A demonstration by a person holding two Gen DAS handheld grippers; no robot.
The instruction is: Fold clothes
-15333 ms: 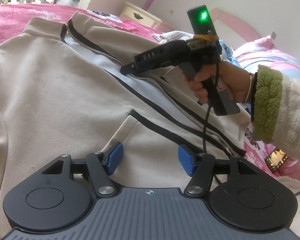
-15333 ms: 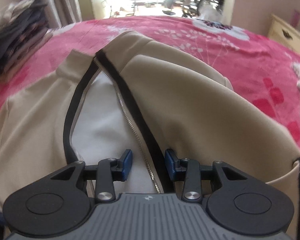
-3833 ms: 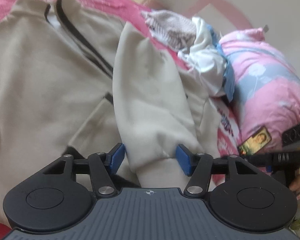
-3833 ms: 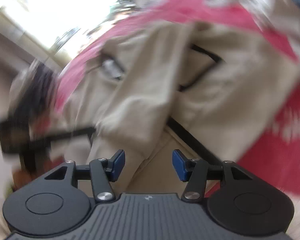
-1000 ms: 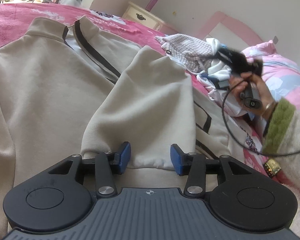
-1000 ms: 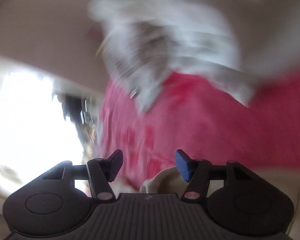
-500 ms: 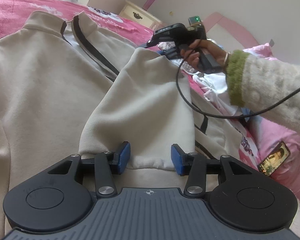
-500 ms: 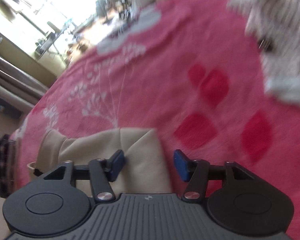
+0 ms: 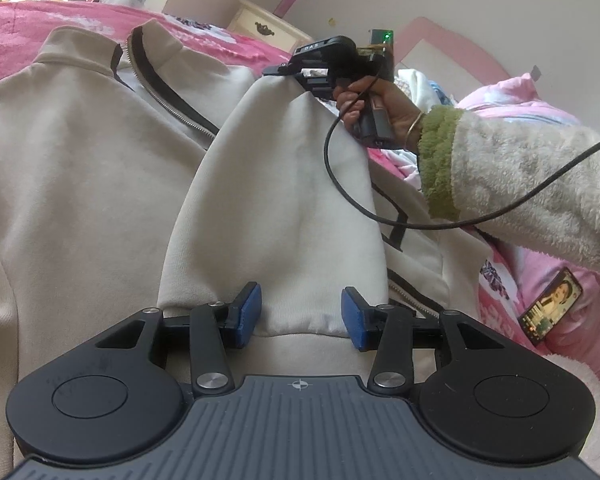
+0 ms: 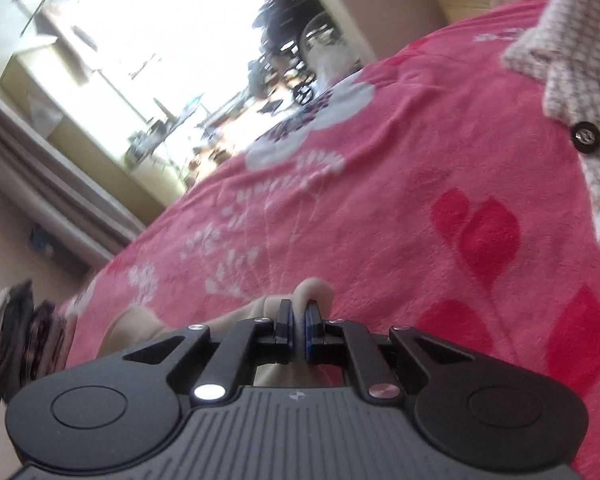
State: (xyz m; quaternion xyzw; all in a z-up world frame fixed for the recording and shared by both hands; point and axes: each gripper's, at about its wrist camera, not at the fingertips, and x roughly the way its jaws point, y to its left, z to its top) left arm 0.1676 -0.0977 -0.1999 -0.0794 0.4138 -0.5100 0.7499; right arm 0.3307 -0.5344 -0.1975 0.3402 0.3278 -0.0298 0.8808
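Observation:
A beige zip jacket (image 9: pixel 80 168) with black trim lies spread on the pink bed. Its right sleeve (image 9: pixel 284 200) is folded across the front, cuff end toward me. My left gripper (image 9: pixel 300 314) is open, its blue pads either side of the sleeve cuff (image 9: pixel 304 316). In the left wrist view my right gripper (image 9: pixel 288 72), held by a hand in a fleece sleeve, pinches the shoulder of that sleeve. The right wrist view shows the right gripper (image 10: pixel 298 330) shut on a beige fabric fold (image 10: pixel 312 290) of the jacket.
A pink floral blanket (image 10: pixel 380 208) covers the bed. A checked garment with a black button (image 10: pixel 572 80) lies at the right. More clothes and a pink pillow (image 9: pixel 512 92) sit beyond the jacket, a phone (image 9: pixel 550 306) at the right. A cream nightstand (image 9: pixel 268 30) stands behind.
The right gripper has closed on the sleeve's shoulder fold; half a second ago its pads stood apart around it. The left gripper stays open at the cuff.

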